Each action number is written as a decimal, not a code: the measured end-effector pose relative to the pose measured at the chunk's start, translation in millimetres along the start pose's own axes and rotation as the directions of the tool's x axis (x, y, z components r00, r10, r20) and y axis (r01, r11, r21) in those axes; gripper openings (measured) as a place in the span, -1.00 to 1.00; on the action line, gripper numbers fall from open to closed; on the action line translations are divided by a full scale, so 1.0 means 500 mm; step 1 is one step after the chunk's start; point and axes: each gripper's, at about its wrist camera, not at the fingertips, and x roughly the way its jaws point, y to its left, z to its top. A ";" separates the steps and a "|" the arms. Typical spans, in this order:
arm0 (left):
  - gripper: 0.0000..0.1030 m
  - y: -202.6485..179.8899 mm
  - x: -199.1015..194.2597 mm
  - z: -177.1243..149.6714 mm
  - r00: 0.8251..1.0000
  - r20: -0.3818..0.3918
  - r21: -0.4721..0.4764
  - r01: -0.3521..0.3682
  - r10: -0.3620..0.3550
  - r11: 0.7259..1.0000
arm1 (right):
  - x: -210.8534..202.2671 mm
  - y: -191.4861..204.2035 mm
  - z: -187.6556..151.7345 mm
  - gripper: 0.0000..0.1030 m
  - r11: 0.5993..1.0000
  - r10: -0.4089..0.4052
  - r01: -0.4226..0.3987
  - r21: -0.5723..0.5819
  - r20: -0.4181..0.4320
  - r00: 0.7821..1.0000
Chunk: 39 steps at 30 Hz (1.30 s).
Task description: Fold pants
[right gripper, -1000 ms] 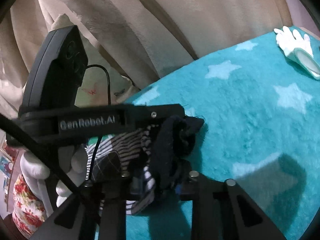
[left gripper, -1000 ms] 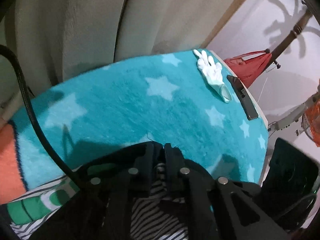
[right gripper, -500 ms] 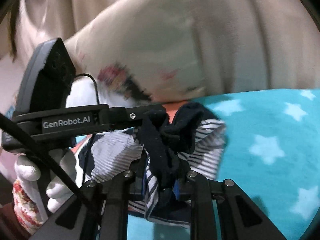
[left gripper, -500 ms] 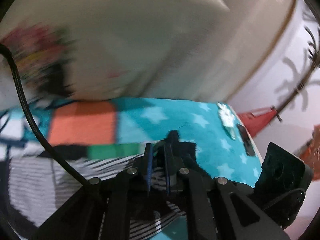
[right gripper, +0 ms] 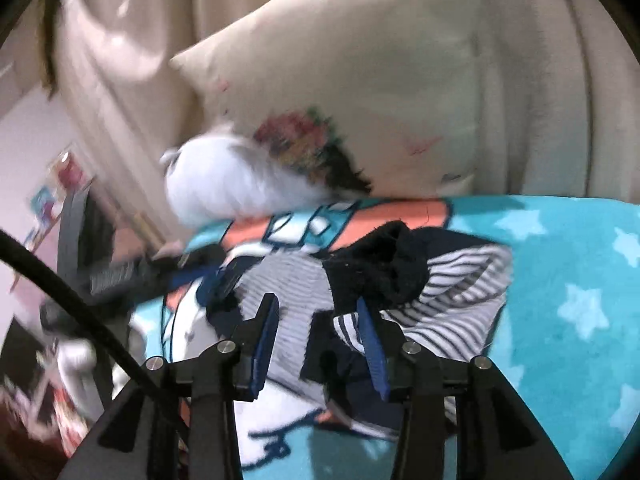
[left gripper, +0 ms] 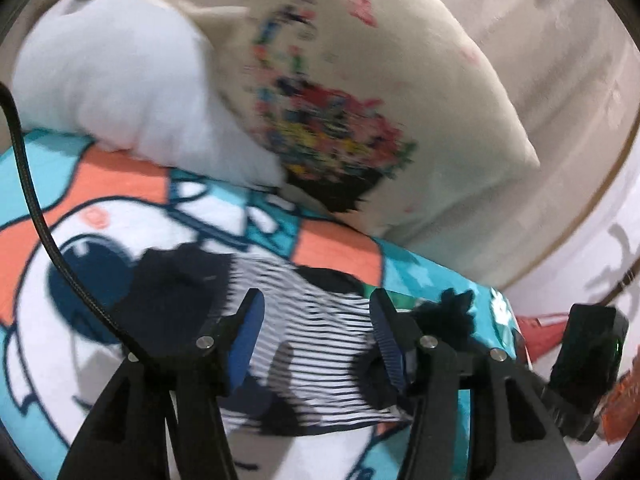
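The pants (left gripper: 304,332) are white with thin dark stripes and dark navy cuffs. They lie folded and a little bunched on the teal cartoon blanket (left gripper: 80,208). My left gripper (left gripper: 316,332) is open just above them, its jaws apart and empty. In the right wrist view the pants (right gripper: 452,280) show a dark cuff heaped on top. My right gripper (right gripper: 316,320) is open over them and holds nothing. The left gripper (right gripper: 120,272) shows blurred at the left of the right wrist view.
A beige pillow with a flower print (left gripper: 360,112) and a white plush cushion (left gripper: 120,80) lean at the blanket's far edge. Beige curtains (right gripper: 540,60) hang behind. The starred teal blanket (right gripper: 580,300) stretches to the right. A red object (left gripper: 540,332) lies past the bed's right edge.
Both grippers were shut on the striped pants and swung them left toward the pillows. Now both have opened and the pants lie released on the blanket.
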 end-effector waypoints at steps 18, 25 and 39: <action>0.05 0.113 -0.076 -0.033 0.993 0.061 -0.090 -0.093 0.099 0.992 | 0.041 0.075 -0.058 -0.02 0.958 -0.232 0.210 -0.198 -0.095 0.968; 0.06 0.146 -0.086 -0.046 0.992 0.053 -0.142 -0.109 0.117 0.984 | 0.050 0.041 -0.001 -0.02 0.984 -0.172 0.168 -0.065 -0.069 0.983; 0.11 0.275 -0.183 -0.059 0.961 0.141 -0.292 -0.190 0.239 0.937 | 0.191 0.212 0.015 -0.01 0.977 -0.089 0.038 -0.209 -0.243 0.966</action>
